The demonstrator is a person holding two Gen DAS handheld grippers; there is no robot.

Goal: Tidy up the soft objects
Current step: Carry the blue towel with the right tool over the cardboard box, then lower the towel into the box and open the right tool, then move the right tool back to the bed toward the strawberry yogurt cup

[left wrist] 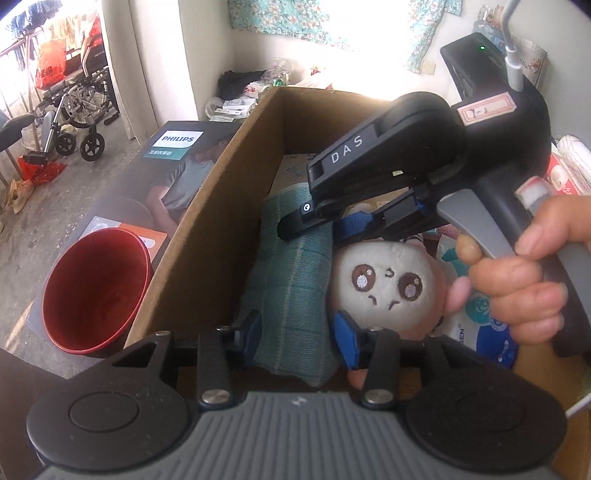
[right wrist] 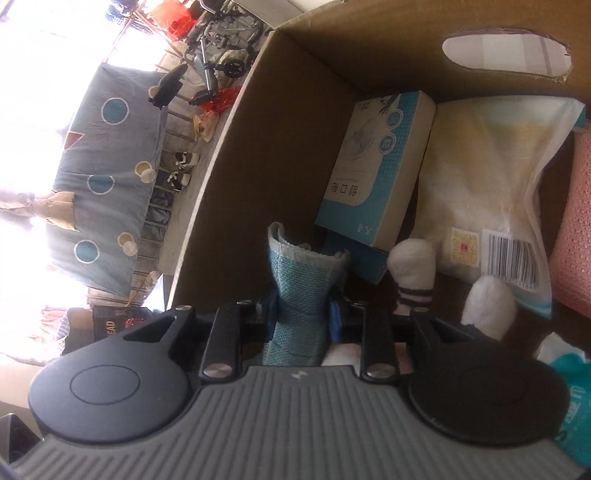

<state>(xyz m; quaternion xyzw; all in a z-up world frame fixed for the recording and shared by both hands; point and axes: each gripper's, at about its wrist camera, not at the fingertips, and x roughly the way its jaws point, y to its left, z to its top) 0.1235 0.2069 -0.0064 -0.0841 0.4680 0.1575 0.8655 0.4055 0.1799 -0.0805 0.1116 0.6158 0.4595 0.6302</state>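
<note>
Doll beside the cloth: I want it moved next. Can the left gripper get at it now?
Probably not yet: the left gripper has the cloth between its jaws, and the right gripper hangs close over the doll.

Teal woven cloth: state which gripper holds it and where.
Right gripper pinches the teal woven cloth behind its hemmed end; left gripper straddles the other end, grip unclear.

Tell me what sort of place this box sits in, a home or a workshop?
Most likely a lived-in home, perhaps a bedroom or storage corner. A wheelchair stands by the doorway, floral fabric hangs at a bright window, and a patterned blue bedcover lies beyond the cardboard box of soft things.
</note>
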